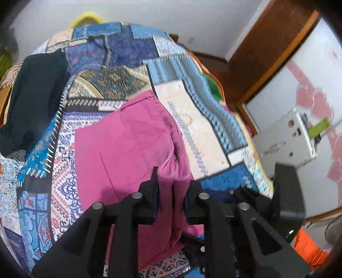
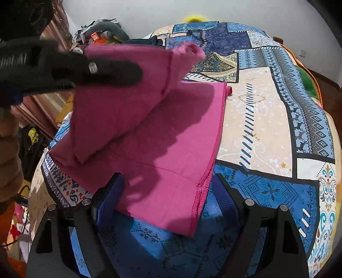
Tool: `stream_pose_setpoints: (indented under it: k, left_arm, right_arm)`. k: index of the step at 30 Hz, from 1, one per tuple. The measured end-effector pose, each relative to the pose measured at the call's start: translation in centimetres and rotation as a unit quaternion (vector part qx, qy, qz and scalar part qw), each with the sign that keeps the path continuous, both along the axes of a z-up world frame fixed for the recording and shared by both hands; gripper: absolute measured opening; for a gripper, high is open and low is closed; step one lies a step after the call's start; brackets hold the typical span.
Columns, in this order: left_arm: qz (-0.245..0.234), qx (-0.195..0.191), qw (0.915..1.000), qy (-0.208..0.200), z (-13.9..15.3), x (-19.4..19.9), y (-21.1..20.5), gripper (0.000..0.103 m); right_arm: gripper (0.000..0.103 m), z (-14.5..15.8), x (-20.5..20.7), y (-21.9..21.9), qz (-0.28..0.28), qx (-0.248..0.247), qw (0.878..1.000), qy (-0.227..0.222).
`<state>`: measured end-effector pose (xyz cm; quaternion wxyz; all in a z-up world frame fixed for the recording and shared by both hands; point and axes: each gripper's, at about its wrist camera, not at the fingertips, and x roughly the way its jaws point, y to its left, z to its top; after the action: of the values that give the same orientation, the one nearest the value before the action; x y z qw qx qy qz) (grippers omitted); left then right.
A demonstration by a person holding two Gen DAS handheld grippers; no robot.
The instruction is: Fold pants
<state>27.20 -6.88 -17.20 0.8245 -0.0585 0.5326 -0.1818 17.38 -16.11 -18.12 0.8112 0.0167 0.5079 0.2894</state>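
Pink pants (image 1: 128, 145) lie on a patterned patchwork bedspread (image 1: 192, 119). My left gripper (image 1: 173, 181) is shut on a bunched fold of the pants and lifts it off the bed. In the right wrist view the left gripper (image 2: 115, 72) shows at upper left with the lifted pink flap hanging from it over the flat part of the pants (image 2: 171, 145). My right gripper (image 2: 168, 188) is open, its fingers on either side of the near hemmed corner of the pants, low over the bedspread (image 2: 267, 128).
A dark garment (image 1: 36, 96) lies on the bed's far left. A yellow object (image 2: 193, 18) sits at the head of the bed. A wooden-framed door (image 1: 267, 59) and a white box (image 1: 286, 139) stand to the right. Clutter (image 2: 100, 32) is piled beyond the bed.
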Motion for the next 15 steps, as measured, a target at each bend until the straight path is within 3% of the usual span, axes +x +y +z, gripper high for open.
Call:
stream_pose_setpoints:
  k: [3, 11, 15]
  left_arm:
    - [-0.017, 0.019, 0.9997, -0.003, -0.1, -0.8, -0.6, 0.045]
    - [0.002, 0.035, 0.9989, -0.032, 1.6, -1.0, 1.2, 0.054]
    - [0.023, 0.042, 0.9959, -0.076, 4.0, -0.6, 3.5, 0.069]
  right_arm:
    - [0.082, 0.0, 0.0, 0.0, -0.001, 0.002, 1.000, 0.000]
    - [0.082, 0.0, -0.1, 0.1, -0.002, 0.003, 1.000, 0.000]
    - [0.082, 0.0, -0.1, 0.2, -0.005, 0.004, 1.000, 0.000]
